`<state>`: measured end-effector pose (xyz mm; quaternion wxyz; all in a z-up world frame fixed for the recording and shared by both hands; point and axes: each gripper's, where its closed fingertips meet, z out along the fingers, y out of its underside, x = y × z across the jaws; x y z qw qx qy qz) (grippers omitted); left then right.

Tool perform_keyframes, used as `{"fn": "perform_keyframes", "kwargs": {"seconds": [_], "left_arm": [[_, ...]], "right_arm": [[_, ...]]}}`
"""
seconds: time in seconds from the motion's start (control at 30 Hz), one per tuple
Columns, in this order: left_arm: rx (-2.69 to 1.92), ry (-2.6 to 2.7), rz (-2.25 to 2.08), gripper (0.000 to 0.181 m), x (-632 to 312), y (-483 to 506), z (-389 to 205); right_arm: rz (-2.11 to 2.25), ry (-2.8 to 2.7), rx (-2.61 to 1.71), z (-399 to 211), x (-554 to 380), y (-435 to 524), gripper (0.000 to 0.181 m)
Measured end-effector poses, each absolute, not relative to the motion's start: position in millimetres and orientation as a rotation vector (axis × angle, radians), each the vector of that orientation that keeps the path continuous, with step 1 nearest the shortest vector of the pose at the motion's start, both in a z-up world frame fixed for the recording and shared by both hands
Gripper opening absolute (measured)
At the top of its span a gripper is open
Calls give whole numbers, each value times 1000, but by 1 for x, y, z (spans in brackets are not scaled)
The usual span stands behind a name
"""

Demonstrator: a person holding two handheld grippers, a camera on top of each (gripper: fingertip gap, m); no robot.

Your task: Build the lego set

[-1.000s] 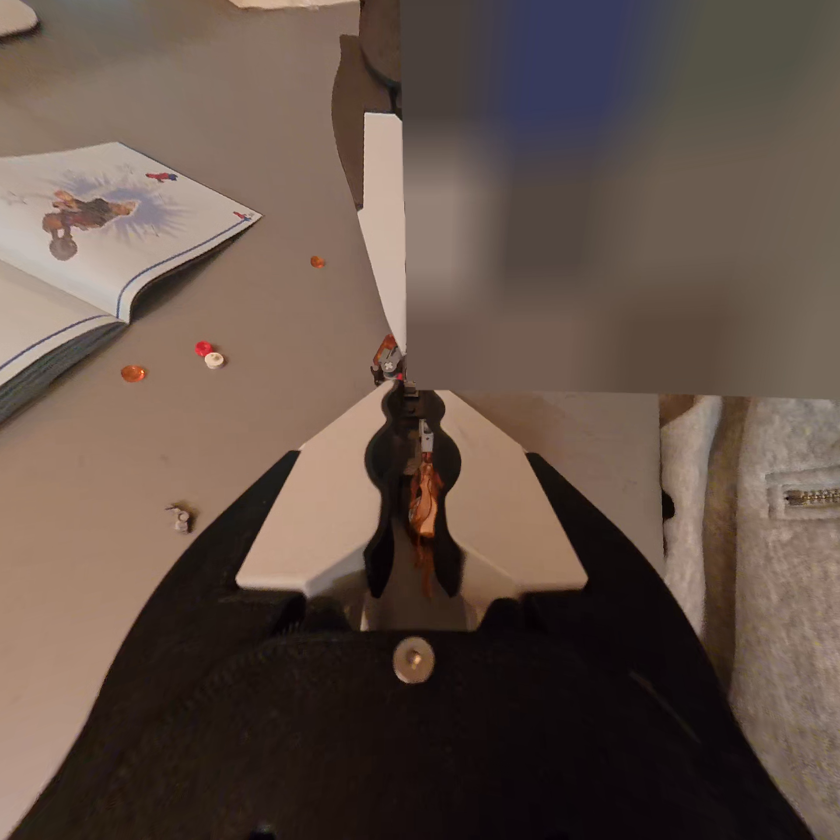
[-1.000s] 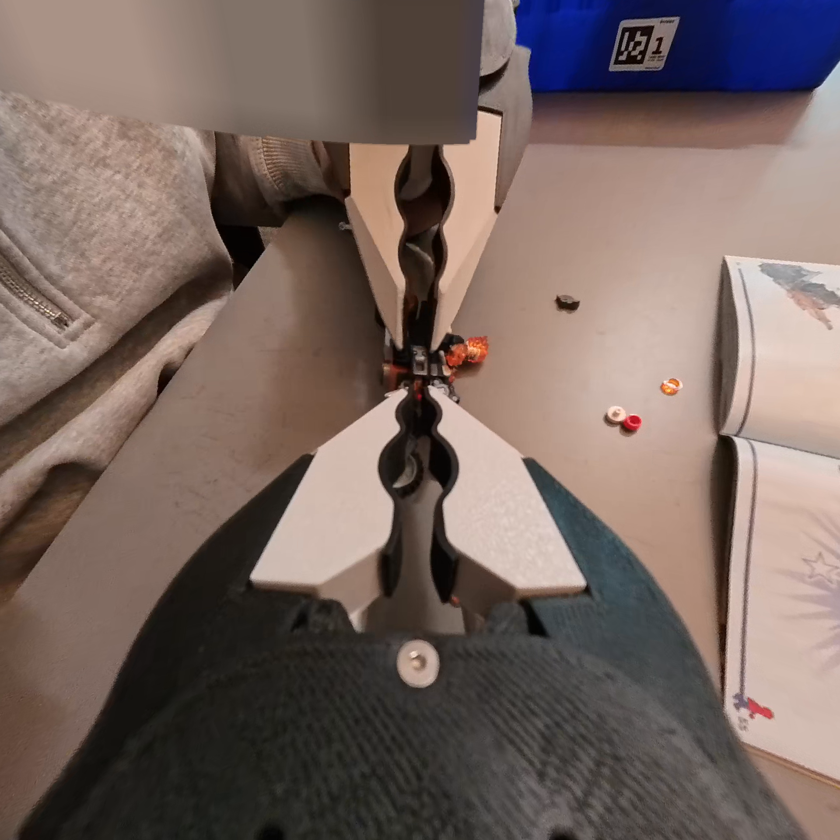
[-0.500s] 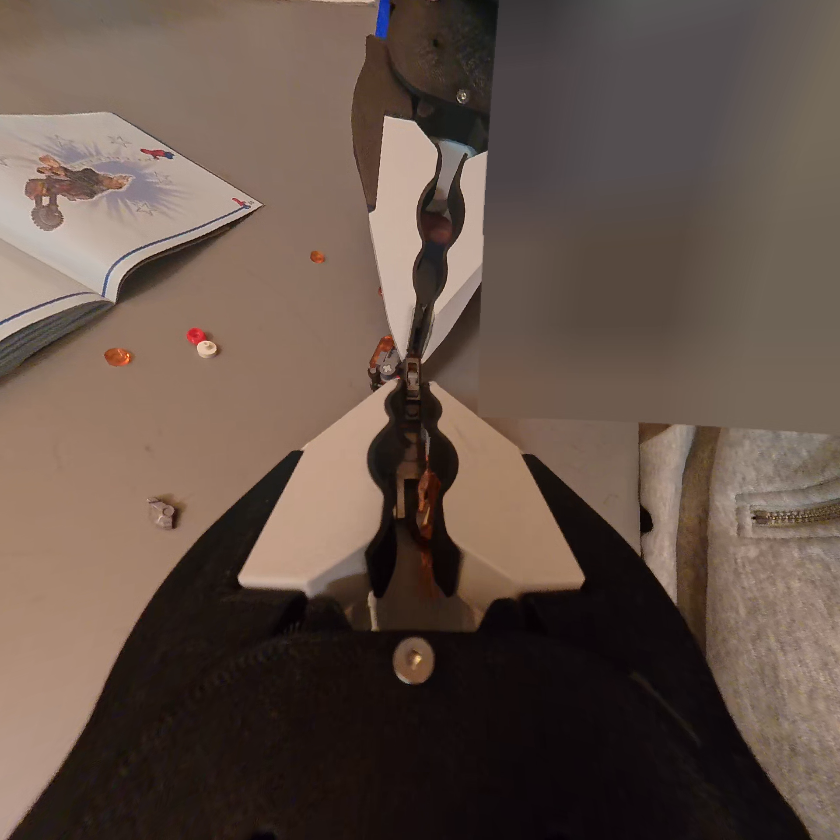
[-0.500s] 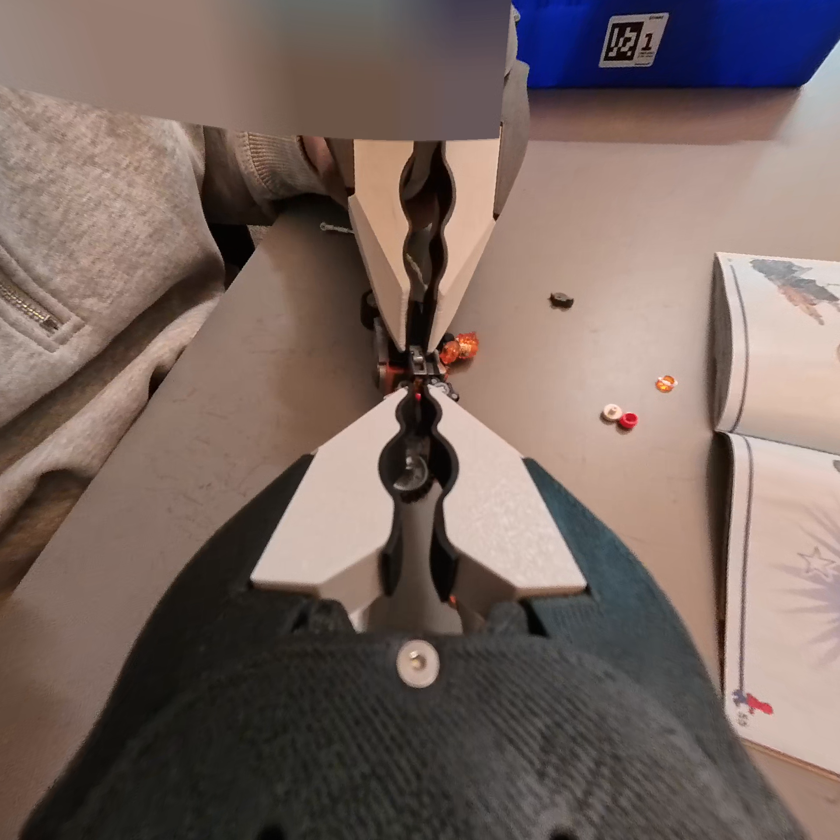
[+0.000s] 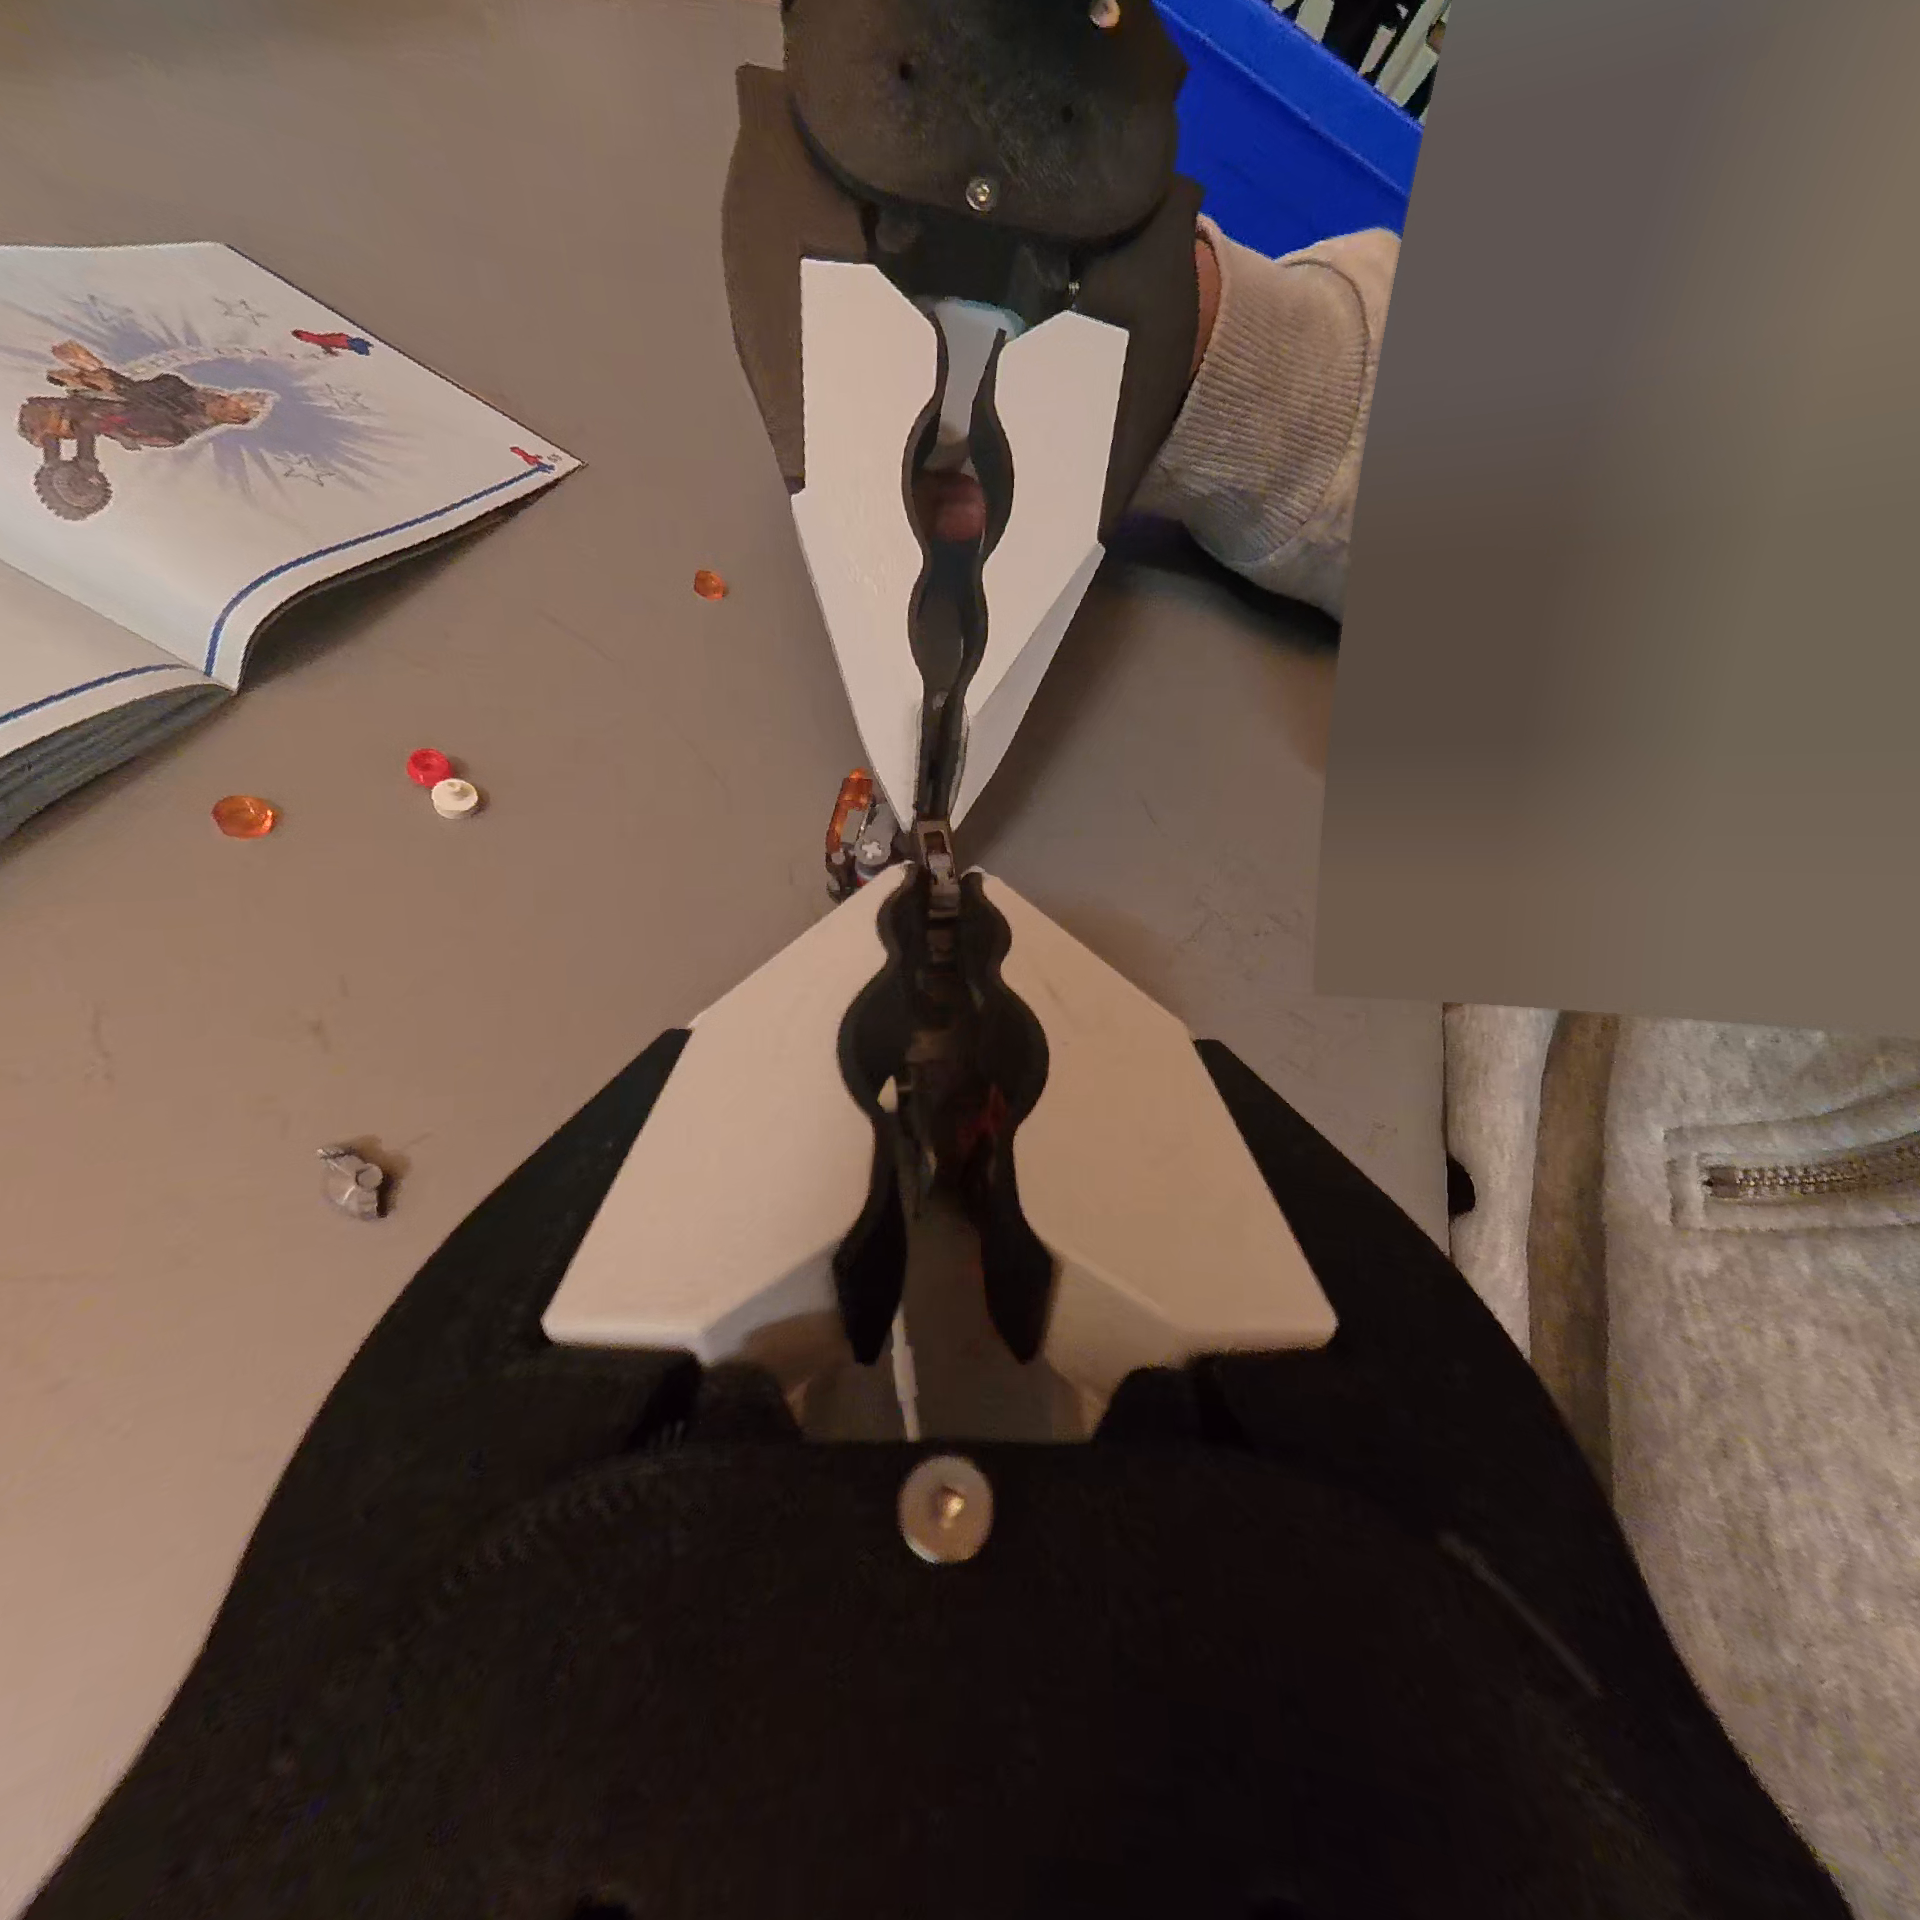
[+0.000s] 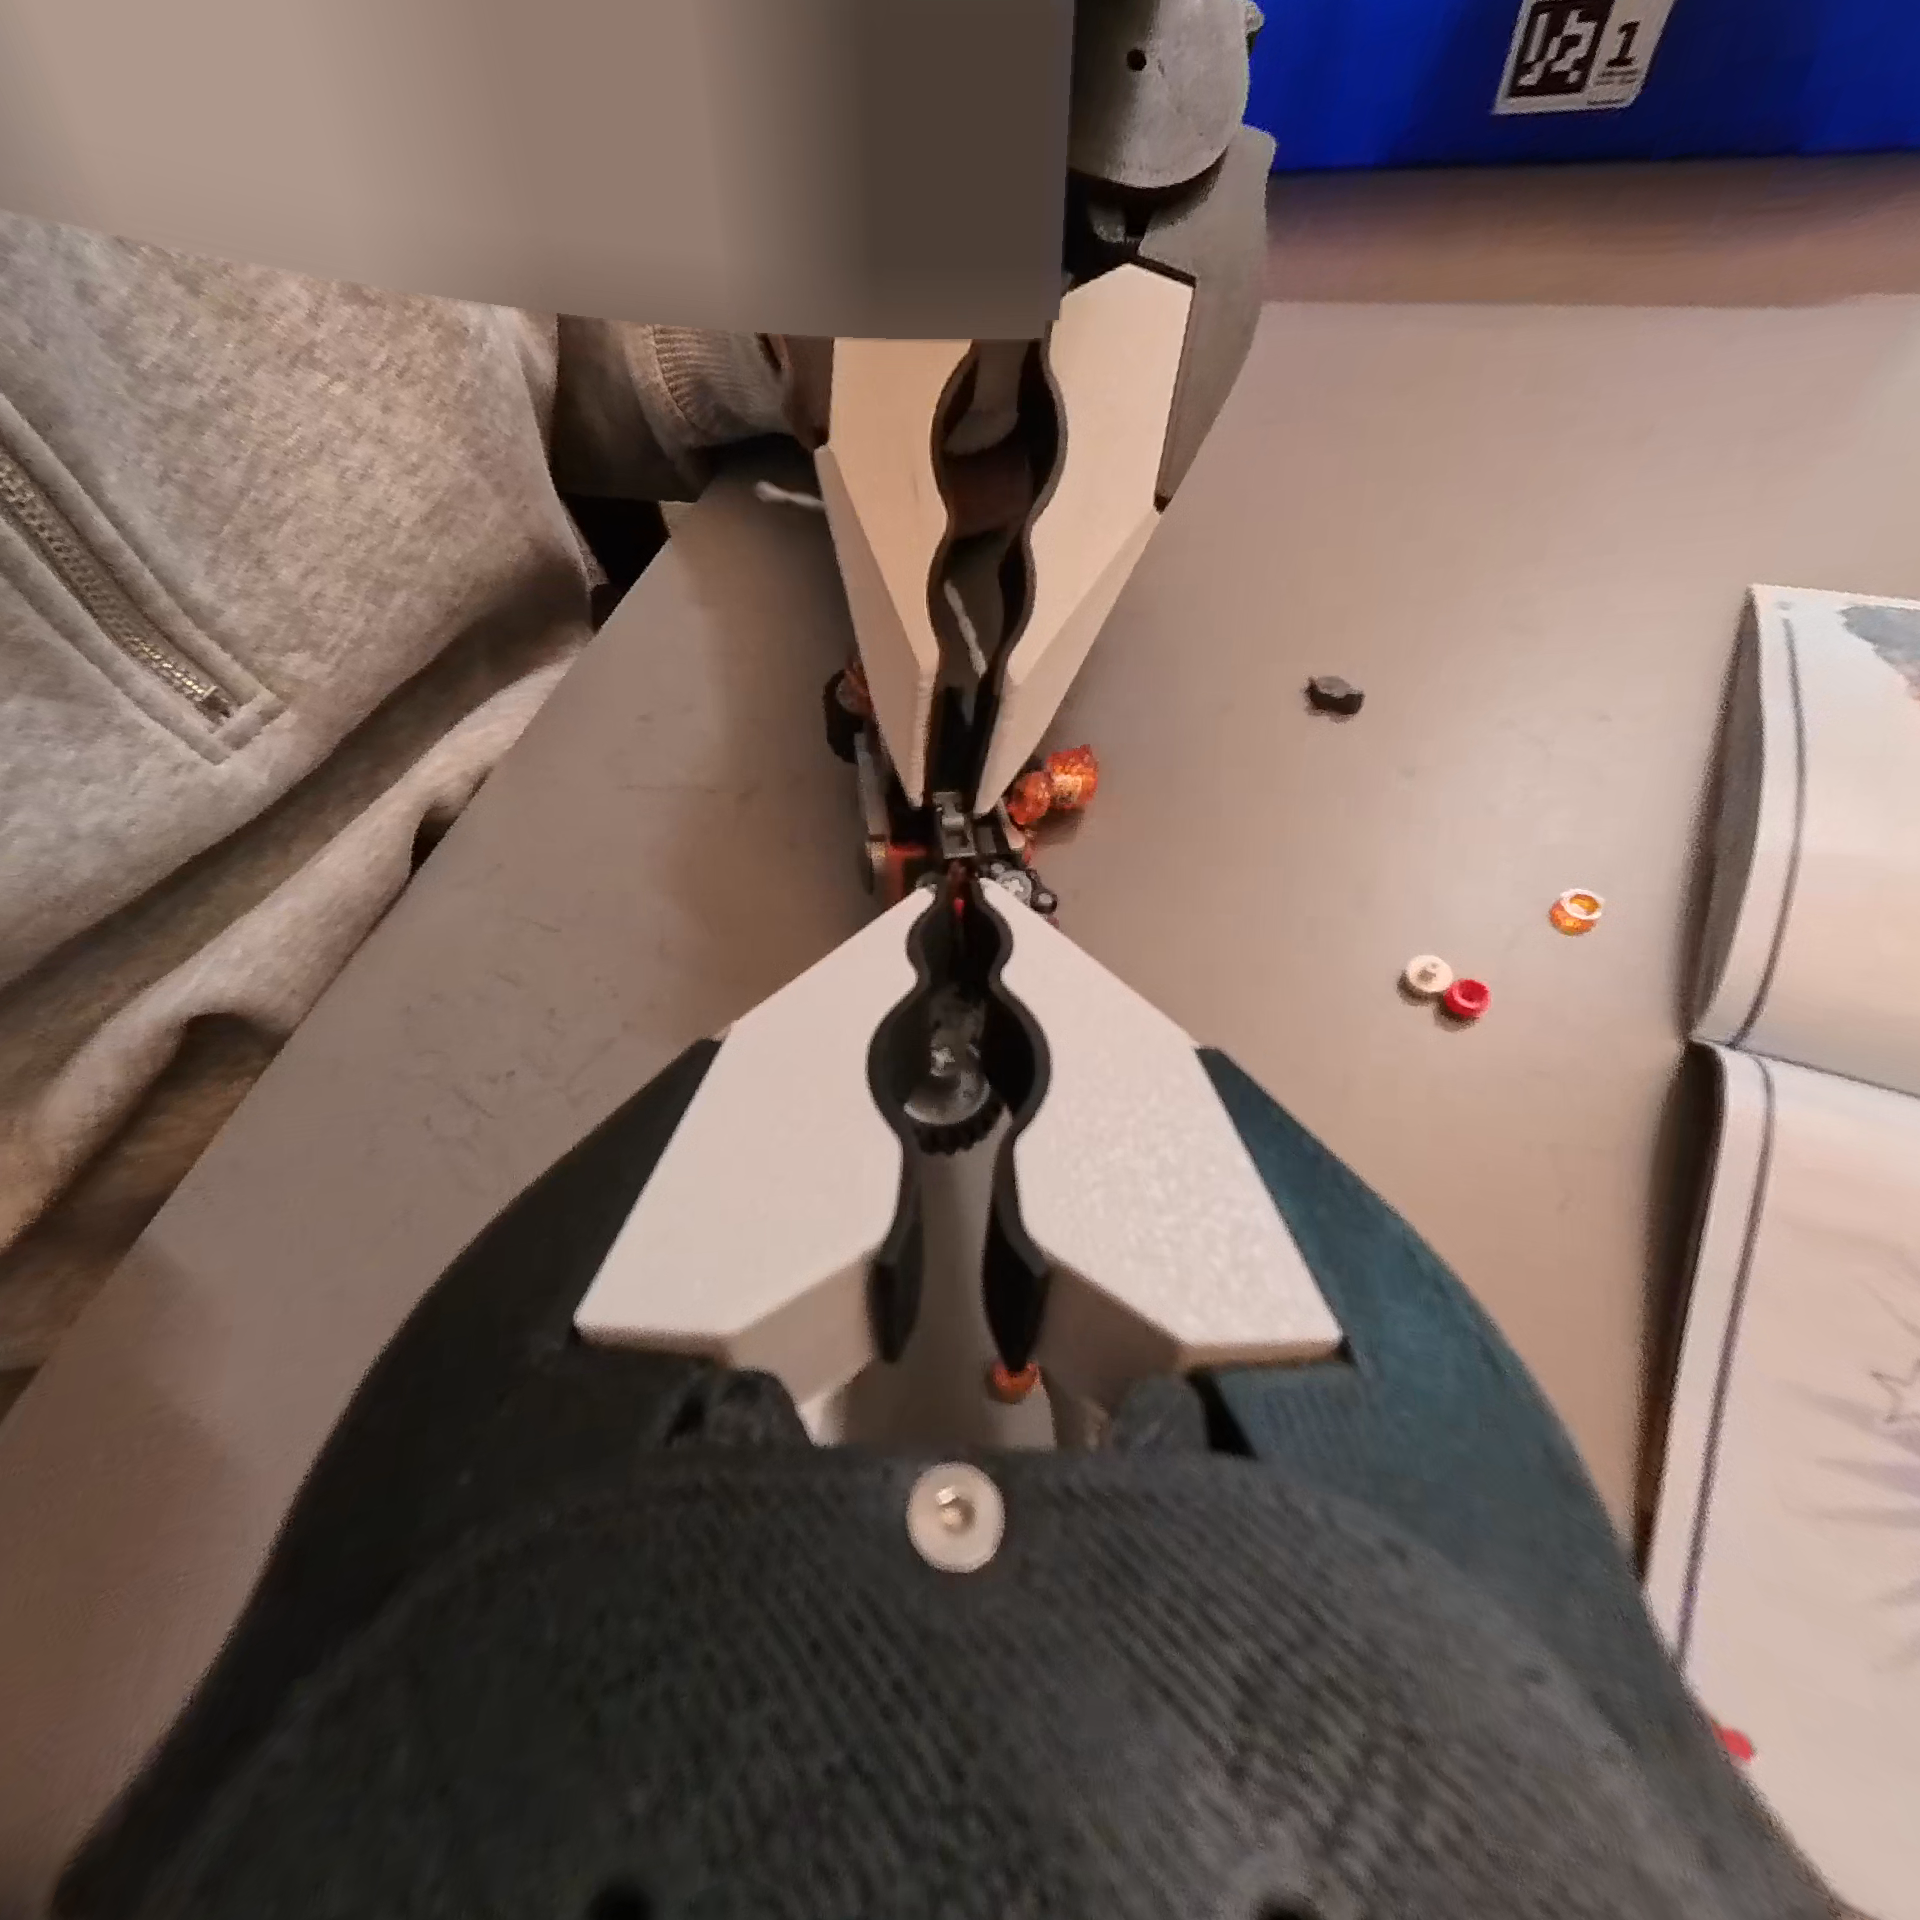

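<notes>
Meanwhile, a small grey, black and orange lego assembly (image 5: 940, 857) is being pinched from opposite sides just above the grey table (image 5: 520, 987). The left gripper (image 5: 940, 883) is being kept closed on the near end of it, and the right gripper (image 6: 956, 899) is being held closed on the other end, so the two sets of tips are almost meeting. Loose pieces are lying apart on the table: a red stud (image 5: 424, 766) touching a white stud (image 5: 455, 798), an orange stud (image 5: 245, 814) and a grey piece (image 5: 353, 1179). An open instruction booklet (image 5: 208, 436) is being left near them, with a blue bin (image 6: 1558, 104) farther back.
</notes>
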<state>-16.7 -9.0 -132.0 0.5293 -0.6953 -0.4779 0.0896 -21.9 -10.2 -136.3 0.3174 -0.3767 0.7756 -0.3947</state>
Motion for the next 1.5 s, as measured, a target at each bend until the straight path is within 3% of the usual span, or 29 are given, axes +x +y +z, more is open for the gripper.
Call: {"fn": "perform_keyframes", "kwargs": {"seconds": [1.5], "left_arm": [[-1642, -1097, 234, 0, -13, -12, -125]], "right_arm": [[-896, 1907, -1207, -134, -21, -10, 0]]}}
